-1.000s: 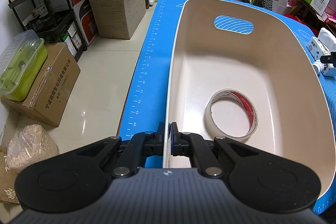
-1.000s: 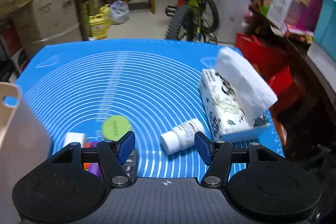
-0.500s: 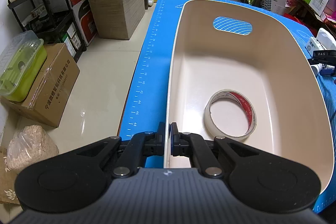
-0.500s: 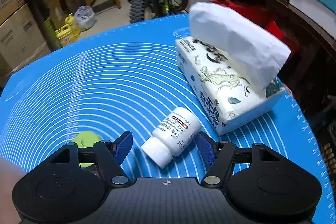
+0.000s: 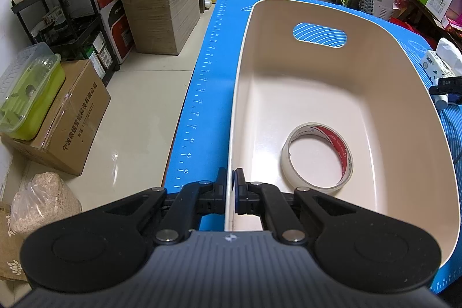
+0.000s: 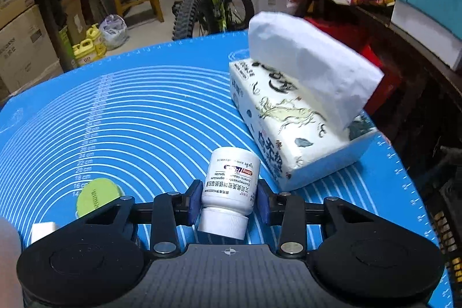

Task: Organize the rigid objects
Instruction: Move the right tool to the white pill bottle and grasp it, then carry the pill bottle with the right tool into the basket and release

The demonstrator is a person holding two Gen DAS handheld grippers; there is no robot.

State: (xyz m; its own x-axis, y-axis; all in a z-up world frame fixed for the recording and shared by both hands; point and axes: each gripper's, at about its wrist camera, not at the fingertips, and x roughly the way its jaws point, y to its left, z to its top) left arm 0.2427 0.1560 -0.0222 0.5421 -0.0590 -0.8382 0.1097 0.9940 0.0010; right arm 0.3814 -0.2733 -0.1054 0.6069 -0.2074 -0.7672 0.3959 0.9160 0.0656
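on the left, the left gripper (image 5: 230, 188) is pinched tight on the near rim of the cream bin (image 5: 375, 54), one finger outside and one inside. it holds the bin steady on the blue mat (image 5: 208, 71). a roll of tape (image 5: 317, 156) lies flat inside the bin, near this end.

further right, a green lid (image 6: 96, 197) and a small white block (image 6: 43, 231) lie on the mat. next comes the right gripper (image 6: 228, 201). its fingers sit on both sides of the white pill bottle (image 6: 229, 186), which lies on its side with the cap toward the camera. the blue pads look like they touch the bottle or almost do, so i cannot tell if the grip is firm. on the far right the tissue box (image 6: 291, 129) lies just beside the bottle.

to do this step well, i think the right gripper should squeeze the fat middle of the bottle, not the cap, because a round bottle can roll or slip out. it should lift straight up so it does not bump the tissue box. the left gripper should keep the bin from sliding.
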